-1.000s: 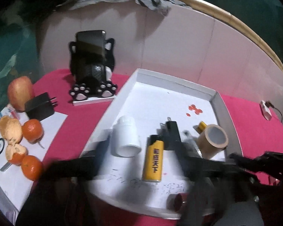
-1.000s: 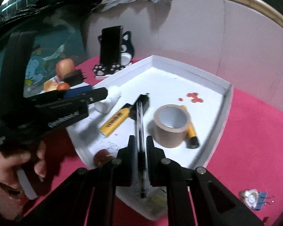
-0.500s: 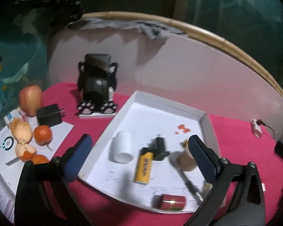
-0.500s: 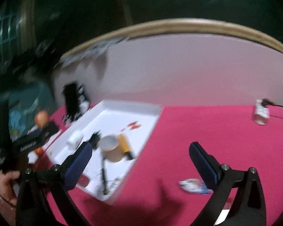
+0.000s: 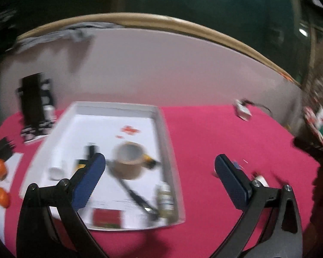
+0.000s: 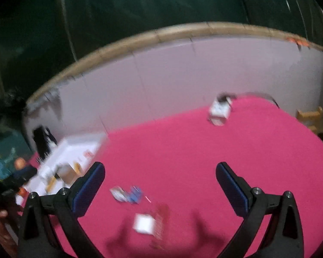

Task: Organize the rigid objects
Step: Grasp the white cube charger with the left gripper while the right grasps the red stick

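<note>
Both tools gaped empty, with loose clutter left outside the white tray.

Left wrist: left tool (image 5: pixel 160 165) released above the white tray (image 5: pixel 161 118) holding tape roll (image 5: pixel 128 163) and pen (image 5: pixel 135 195). Right wrist: right tool (image 6: pixel 160 173), jaws just opened, nothing between; it should settle squarely over the blue clip (image 6: pixel 135 194) right of the tray before clenching.

White tray (image 5: pixel 161 120), brown tape roll (image 5: pixel 127 167), red box (image 5: pixel 106 216), pink tablecloth (image 5: pixel 204 133).
</note>
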The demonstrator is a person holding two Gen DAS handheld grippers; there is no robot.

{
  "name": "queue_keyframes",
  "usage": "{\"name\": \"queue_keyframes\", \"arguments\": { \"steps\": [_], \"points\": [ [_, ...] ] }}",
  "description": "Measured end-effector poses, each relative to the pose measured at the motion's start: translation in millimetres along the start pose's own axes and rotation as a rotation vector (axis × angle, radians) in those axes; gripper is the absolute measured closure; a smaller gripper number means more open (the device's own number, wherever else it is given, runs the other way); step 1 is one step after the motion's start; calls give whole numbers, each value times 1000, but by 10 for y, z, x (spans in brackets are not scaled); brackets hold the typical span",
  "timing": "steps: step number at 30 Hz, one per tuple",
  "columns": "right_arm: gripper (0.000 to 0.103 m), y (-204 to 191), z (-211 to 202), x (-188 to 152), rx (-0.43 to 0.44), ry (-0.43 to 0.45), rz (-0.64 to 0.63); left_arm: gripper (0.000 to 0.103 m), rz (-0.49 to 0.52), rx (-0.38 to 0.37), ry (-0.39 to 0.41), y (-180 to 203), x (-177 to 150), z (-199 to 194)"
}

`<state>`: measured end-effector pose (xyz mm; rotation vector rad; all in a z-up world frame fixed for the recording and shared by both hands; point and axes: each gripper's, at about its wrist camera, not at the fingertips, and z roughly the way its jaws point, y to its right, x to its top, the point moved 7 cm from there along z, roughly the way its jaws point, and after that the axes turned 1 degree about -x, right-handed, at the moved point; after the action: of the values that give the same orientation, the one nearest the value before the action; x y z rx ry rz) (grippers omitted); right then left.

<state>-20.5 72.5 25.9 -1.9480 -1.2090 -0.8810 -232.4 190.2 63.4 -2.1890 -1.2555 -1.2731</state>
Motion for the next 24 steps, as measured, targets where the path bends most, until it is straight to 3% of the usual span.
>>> {"name": "queue_keyframes", "arguments": {
  "steps": [6, 10, 16, 21, 24],
  "points": [
    [0, -79, 197, -543, 13, -201, -167, 1, 71, -75, -86, 366, -175, 224],
    [3, -264, 293, -656, 50, -248, -255, 1, 79, -98, -137, 441, -266, 317],
    [38, -399, 451, -690, 39, -292, -350, 1, 113, -128, -186, 612, -391, 409],
    [45, -361, 453, -781, 42, -300, -394, 1, 120, -188, -255, 818, -474, 540],
    [63, -371, 455, -761, 64, -297, -400, 1, 114, -222, -308, 967, -523, 652]
  ]
}}
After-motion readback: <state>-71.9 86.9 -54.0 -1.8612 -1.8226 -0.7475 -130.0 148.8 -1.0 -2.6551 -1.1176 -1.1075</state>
